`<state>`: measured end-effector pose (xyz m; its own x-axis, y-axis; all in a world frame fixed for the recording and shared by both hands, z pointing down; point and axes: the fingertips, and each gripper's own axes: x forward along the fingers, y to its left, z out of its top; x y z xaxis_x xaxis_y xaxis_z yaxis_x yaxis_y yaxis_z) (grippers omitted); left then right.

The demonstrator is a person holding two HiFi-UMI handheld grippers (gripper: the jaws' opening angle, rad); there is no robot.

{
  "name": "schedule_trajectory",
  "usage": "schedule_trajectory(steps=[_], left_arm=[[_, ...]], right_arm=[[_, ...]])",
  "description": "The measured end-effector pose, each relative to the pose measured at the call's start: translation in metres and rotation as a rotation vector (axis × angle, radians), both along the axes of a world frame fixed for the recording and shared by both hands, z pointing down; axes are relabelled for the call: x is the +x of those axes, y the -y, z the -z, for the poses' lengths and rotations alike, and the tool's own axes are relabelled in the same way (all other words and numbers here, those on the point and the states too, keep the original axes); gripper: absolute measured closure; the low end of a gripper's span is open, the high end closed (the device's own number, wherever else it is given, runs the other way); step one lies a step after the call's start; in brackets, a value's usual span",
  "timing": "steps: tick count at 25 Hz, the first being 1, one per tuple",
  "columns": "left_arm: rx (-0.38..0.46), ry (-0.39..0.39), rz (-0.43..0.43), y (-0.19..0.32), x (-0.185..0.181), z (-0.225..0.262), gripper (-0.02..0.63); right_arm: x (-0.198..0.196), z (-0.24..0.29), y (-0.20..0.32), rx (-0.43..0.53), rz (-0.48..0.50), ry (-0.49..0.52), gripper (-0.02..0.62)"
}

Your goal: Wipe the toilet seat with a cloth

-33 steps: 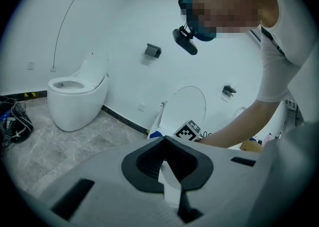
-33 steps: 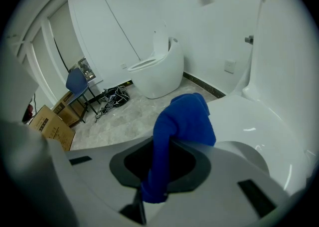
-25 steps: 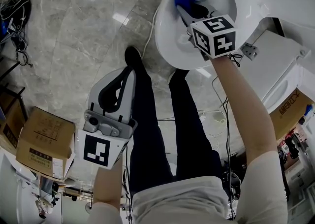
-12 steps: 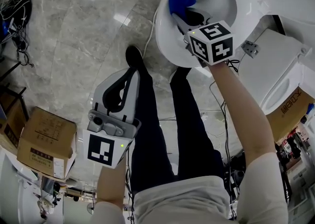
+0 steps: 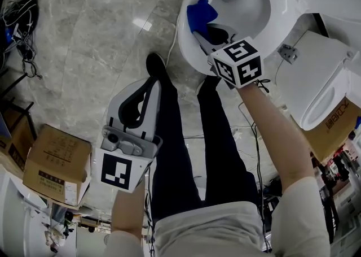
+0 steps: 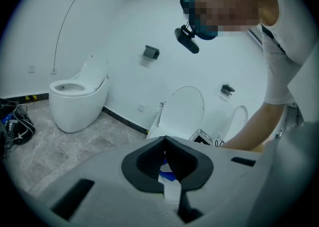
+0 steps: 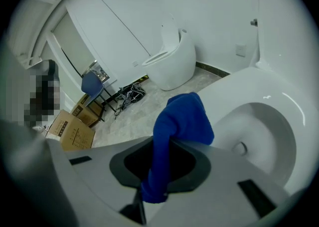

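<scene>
The white toilet seat (image 5: 279, 13) rings the open bowl at the top right of the head view. A blue cloth (image 5: 200, 14) rests on the seat's left front rim, and my right gripper (image 5: 205, 26) is shut on it. In the right gripper view the blue cloth (image 7: 182, 121) bunches out of the jaws above the seat (image 7: 234, 89), with the bowl (image 7: 261, 136) to the right. My left gripper (image 5: 145, 87) hangs over the floor beside the person's legs, well short of the toilet. It is shut with nothing held, its jaws meeting in the left gripper view (image 6: 164, 143).
Cardboard boxes (image 5: 53, 162) stand at the lower left and cables (image 5: 20, 24) lie at the far left on the grey marble floor. Another white fixture (image 5: 316, 81) and a box (image 5: 335, 126) crowd the right. A second toilet (image 6: 75, 101) stands by the wall.
My right gripper has dragged the blue cloth along the seat rim, from its far left part toward the front. The left gripper has barely moved.
</scene>
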<state>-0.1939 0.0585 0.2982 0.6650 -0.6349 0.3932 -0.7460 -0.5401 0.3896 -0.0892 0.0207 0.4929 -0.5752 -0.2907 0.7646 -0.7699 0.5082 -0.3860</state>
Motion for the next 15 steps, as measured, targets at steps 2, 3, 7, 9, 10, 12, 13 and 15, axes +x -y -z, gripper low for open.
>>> schedule_trajectory(steps=[2,3,7,9,10,12,13,15], left_arm=[[0.002,0.0,-0.003,-0.001,0.001,0.001,0.598],[0.002,0.0,-0.004,-0.001,0.002,0.001,0.598],[-0.002,0.001,-0.01,-0.003,0.005,0.0,0.598],[-0.003,0.003,-0.012,-0.004,0.007,0.0,0.598],[-0.003,0.004,-0.013,-0.004,0.008,0.0,0.598],[-0.002,0.005,-0.017,-0.004,0.01,0.001,0.598],[-0.002,0.005,-0.019,-0.004,0.012,0.001,0.598],[-0.002,0.007,-0.023,-0.004,0.013,0.001,0.598]], right_arm=[[-0.002,0.0,-0.007,-0.008,-0.002,0.008,0.548],[-0.003,0.0,-0.01,-0.011,-0.002,0.012,0.548],[-0.004,0.001,-0.02,-0.022,0.0,0.022,0.548],[-0.004,0.001,-0.026,-0.031,-0.005,0.029,0.548],[-0.004,0.001,-0.029,-0.036,-0.006,0.031,0.548],[-0.002,0.001,-0.038,-0.048,-0.008,0.036,0.548],[-0.001,0.0,-0.042,-0.056,-0.012,0.039,0.548],[-0.001,0.0,-0.049,-0.069,-0.025,0.047,0.548]])
